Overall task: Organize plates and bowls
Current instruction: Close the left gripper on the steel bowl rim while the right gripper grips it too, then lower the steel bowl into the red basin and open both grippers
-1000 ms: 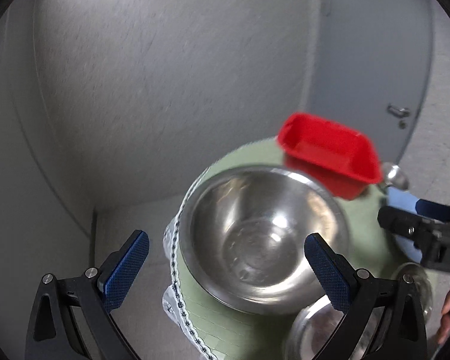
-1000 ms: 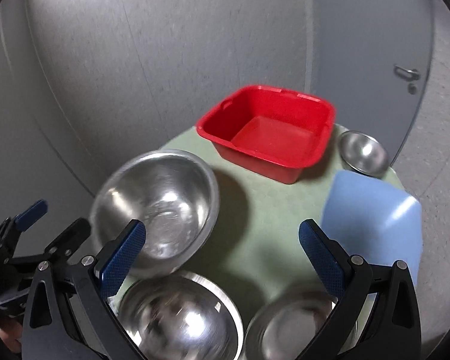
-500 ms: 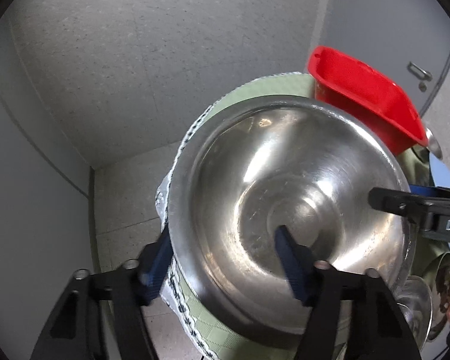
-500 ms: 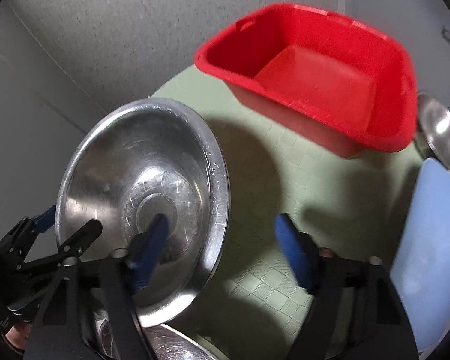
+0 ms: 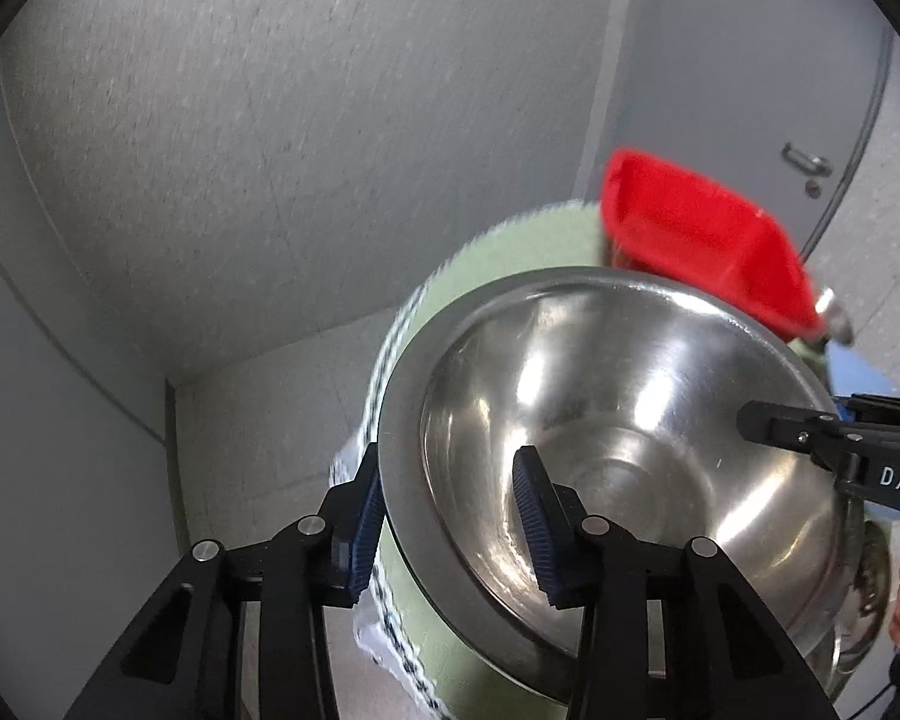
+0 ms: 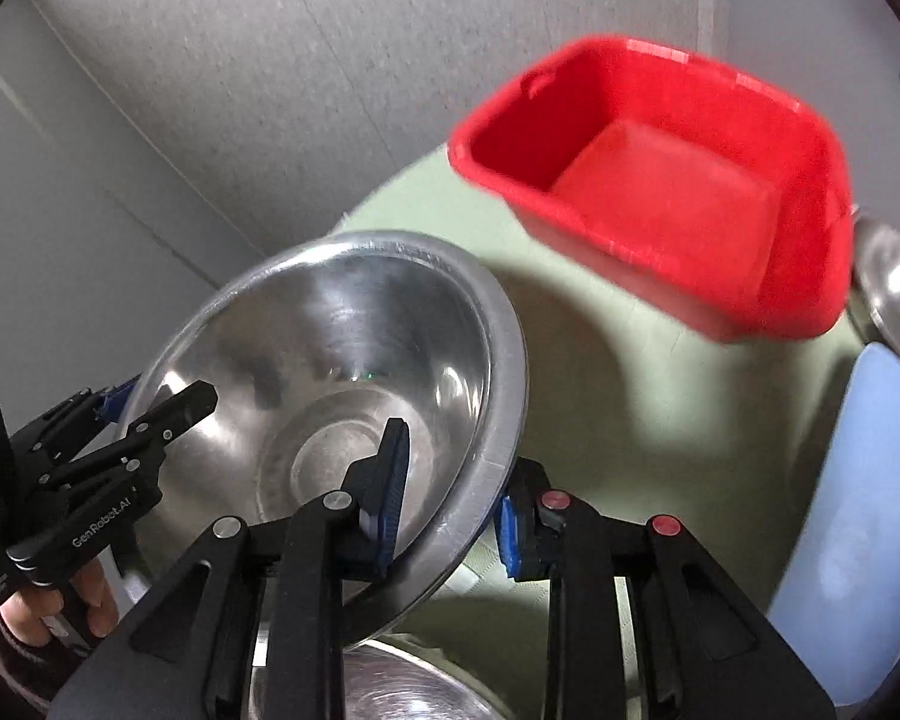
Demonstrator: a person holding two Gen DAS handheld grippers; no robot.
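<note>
Both the left gripper (image 5: 447,519) and right gripper (image 6: 450,495) have their fingers clamped on opposite rims of the large steel bowl (image 6: 330,372), sharing its tilted weight above the tabletop (image 6: 600,396).

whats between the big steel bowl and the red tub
Only bare green tablecloth, shadowed, lies between the big steel bowl and the red tub; the right wrist view shows it.

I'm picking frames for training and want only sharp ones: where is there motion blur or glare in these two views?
Left wrist view: the red tub and table edge are smeared, and bright streaks glare inside the steel bowl. Right wrist view: the tub's rim is blurred, the bowl shows softer reflections; both grippers look sharp.
</note>
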